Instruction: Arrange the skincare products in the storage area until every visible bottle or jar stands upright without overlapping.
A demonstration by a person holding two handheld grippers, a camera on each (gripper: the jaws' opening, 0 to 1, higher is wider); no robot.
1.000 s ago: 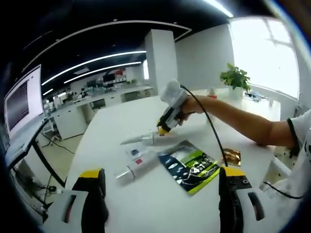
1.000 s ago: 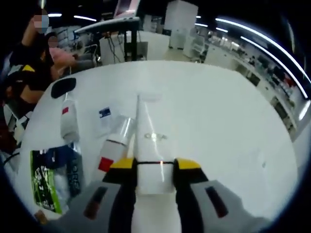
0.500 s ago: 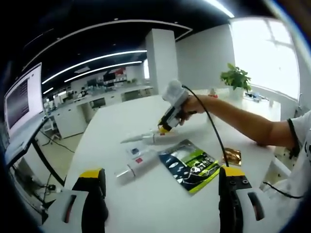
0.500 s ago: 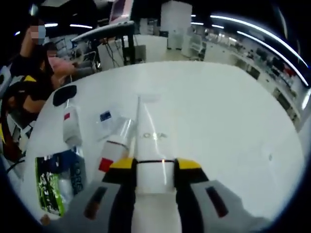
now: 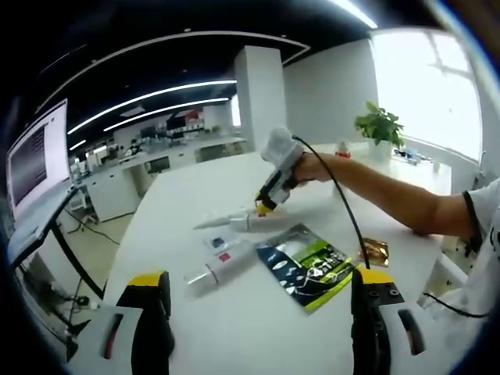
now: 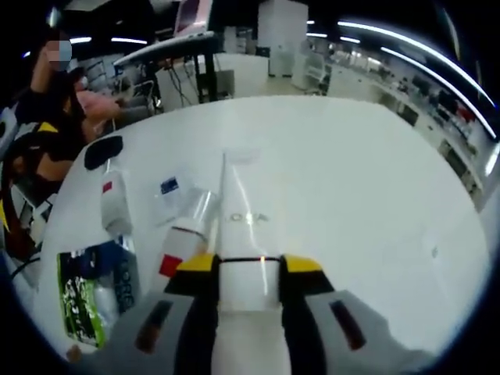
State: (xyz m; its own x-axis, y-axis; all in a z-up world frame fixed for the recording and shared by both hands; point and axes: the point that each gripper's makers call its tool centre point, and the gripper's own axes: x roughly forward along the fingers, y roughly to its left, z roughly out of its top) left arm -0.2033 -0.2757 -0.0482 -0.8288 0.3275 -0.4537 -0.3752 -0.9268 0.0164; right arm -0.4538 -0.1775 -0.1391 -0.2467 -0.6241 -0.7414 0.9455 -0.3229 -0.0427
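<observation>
In the right gripper view my right gripper (image 6: 248, 264) is shut on the thick end of a white tube (image 6: 234, 211) that lies on the white table (image 6: 351, 195), its flat tip pointing away. To its left lie a red-labelled tube (image 6: 181, 238) with a clear cap, a small blue-marked sachet (image 6: 168, 186) and a white bottle (image 6: 114, 201). In the left gripper view my left gripper (image 5: 262, 277) is open and holds nothing. It is well short of the white tube (image 5: 226, 223), the red-labelled tube (image 5: 215, 269) and the right gripper (image 5: 273, 176).
A green and black pouch (image 5: 306, 269) and a gold sachet (image 5: 373, 251) lie on the table beside the tubes. The pouch (image 6: 82, 301) sits low left of my right gripper. A dark oval thing (image 6: 103, 150) lies past the bottle. A person (image 6: 39, 117) sits at the table's far left edge.
Almost nothing has changed. The right gripper has shifted very slightly while staying shut on the white tube, and the left gripper has kept still.
</observation>
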